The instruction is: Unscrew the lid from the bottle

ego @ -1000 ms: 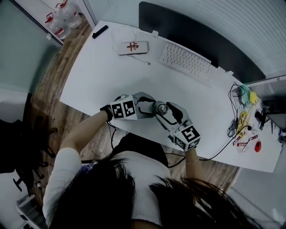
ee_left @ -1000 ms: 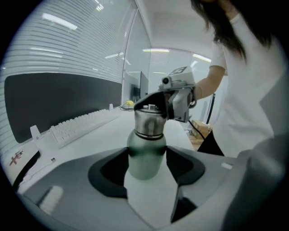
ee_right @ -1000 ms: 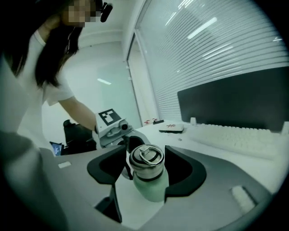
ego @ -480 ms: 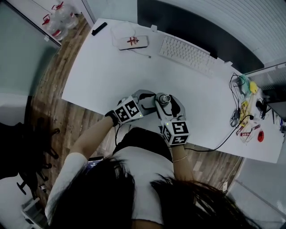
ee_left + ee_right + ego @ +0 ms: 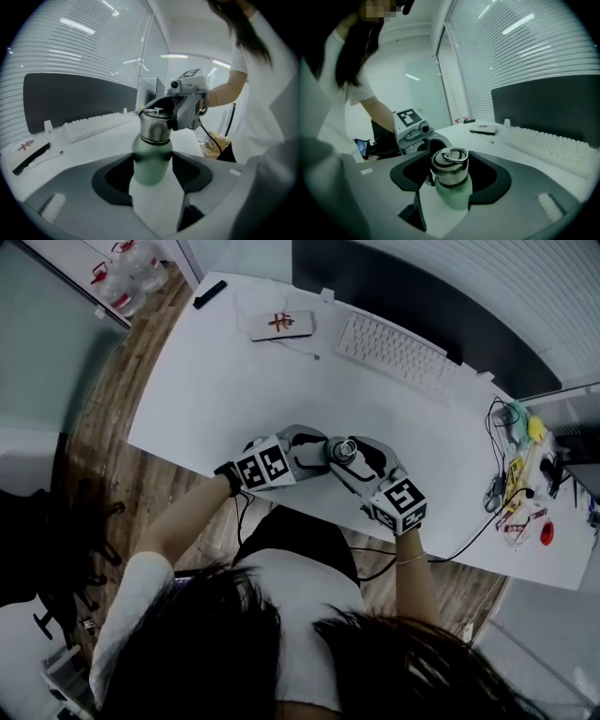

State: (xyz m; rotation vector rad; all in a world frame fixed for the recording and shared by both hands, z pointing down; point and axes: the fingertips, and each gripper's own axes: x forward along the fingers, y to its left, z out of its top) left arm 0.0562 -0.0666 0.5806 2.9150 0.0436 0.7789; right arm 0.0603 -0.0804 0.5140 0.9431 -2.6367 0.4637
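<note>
The bottle (image 5: 150,169), with a matte green body and a steel lid (image 5: 449,165) topped by a ring, stands upright near the desk's (image 5: 234,381) front edge. The left gripper (image 5: 152,158) pinches the green body. The right gripper's (image 5: 451,176) jaws stand wide around the lid, pads apparently pressing it.

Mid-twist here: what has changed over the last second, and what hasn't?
The right gripper swung round the bottle toward the person half a second ago, then back out to the right. Its jaws now look closed on the lid. The left gripper stays clamped on the bottle's green body, at the same spot on the desk. The lid is still on.
</note>
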